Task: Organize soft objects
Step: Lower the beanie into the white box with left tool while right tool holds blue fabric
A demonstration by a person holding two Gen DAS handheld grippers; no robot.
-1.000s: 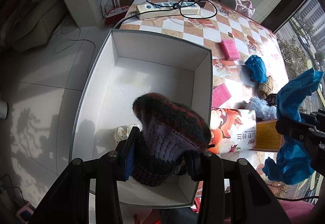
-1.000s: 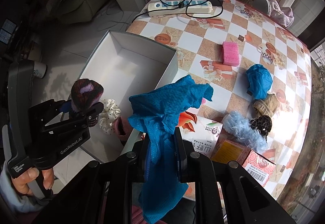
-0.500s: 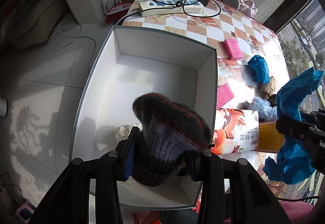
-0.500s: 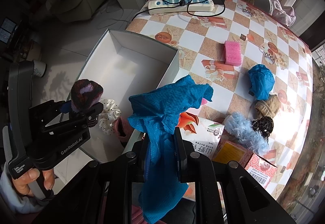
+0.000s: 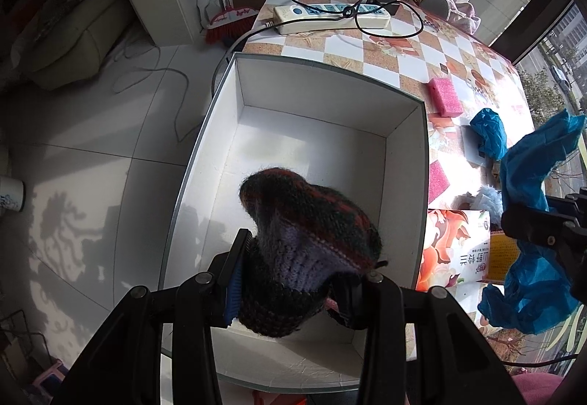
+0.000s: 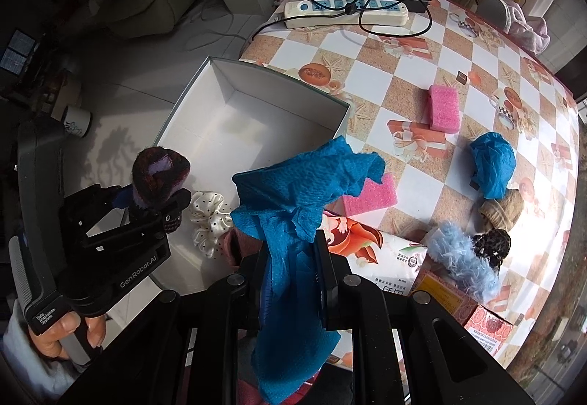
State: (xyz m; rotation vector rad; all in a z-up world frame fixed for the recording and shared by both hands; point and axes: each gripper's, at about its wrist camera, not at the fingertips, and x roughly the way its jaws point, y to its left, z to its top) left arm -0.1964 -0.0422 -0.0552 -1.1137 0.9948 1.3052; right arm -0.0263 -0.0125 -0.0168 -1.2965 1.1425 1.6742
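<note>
Above the tabletop's edge, left gripper (image 5: 290,276) clamping a knitted hat (image 5: 308,239) and right gripper (image 6: 290,280) pinching blue cloth (image 6: 304,192) have edged over the white box (image 5: 403,104), drop-off seemingly next.

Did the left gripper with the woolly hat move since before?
Yes. The left gripper with the woolly hat slid further in over the white box, toward the power strip.

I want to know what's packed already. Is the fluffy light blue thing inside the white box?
No, the fluffy light blue thing lies on the checkered table, outside the white box.
</note>
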